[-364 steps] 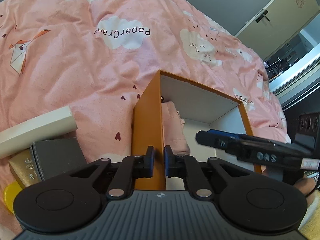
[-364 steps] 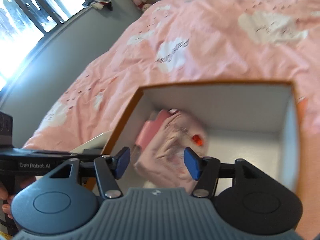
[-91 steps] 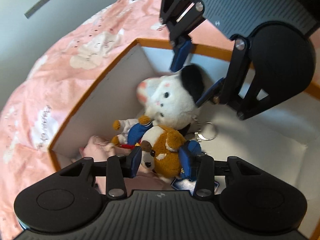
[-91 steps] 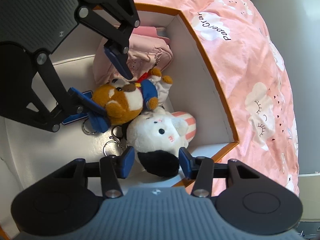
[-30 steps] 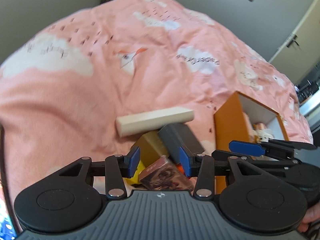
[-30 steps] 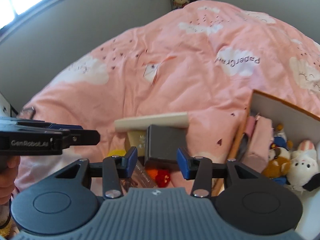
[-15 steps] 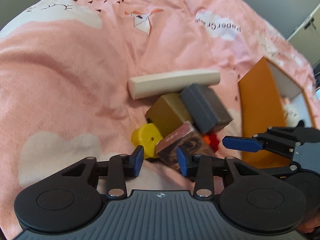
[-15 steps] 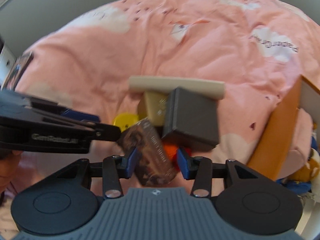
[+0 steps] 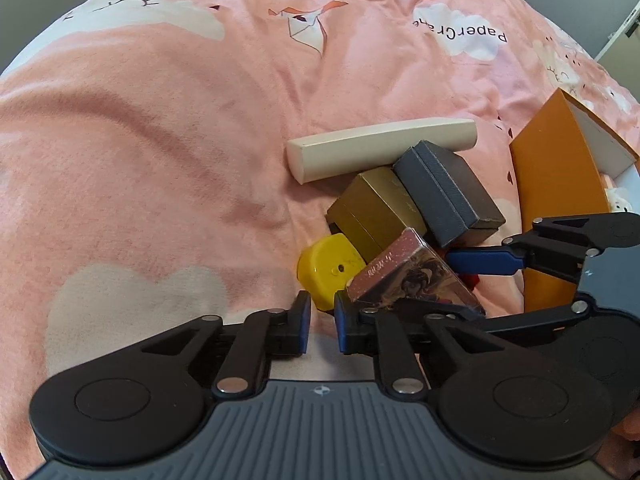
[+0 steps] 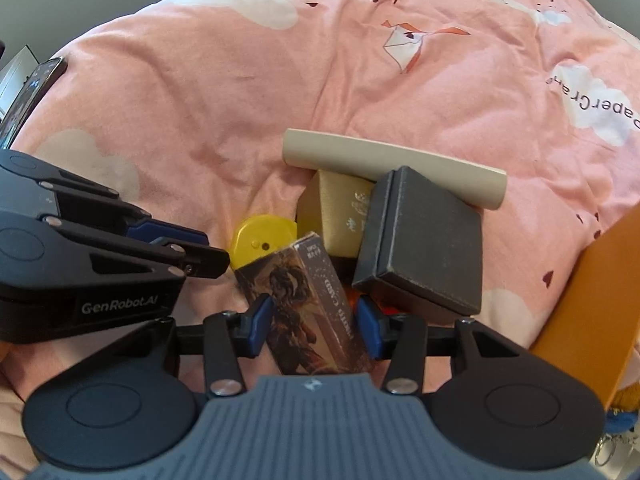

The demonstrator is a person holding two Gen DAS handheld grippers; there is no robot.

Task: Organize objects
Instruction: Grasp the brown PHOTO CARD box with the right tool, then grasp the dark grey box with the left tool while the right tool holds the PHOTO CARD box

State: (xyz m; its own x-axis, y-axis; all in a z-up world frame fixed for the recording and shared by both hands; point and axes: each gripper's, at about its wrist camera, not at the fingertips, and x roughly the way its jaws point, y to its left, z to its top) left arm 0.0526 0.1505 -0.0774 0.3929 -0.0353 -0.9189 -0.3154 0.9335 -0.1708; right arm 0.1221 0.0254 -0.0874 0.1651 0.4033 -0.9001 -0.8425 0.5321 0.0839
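A pile lies on the pink bedspread: a cream long box [image 9: 380,148], a gold box [image 9: 376,204], a dark grey box [image 9: 448,192], a yellow rounded case [image 9: 328,268] and a printed card box [image 10: 308,300]. My left gripper [image 9: 321,322] points steeply down. Its jaws are closing to a narrow gap, and the yellow case's near corner fills that gap. My right gripper [image 10: 314,326] straddles the card box. Its jaws are opening, and a sliver of space shows at the right pad. One right finger [image 9: 484,262] shows above the card box in the left wrist view.
The orange storage box [image 9: 552,184] stands right of the pile, with plush toys [image 10: 624,400] just visible inside. A small red-orange thing [image 10: 352,296] lies under the grey box. A phone [image 10: 36,80] rests at the bed's far left edge.
Both grippers have dropped closer to the pile. The left jaws narrowed from wide to nearly together at the yellow case. The card box now sits between the right fingers, which spread slightly.
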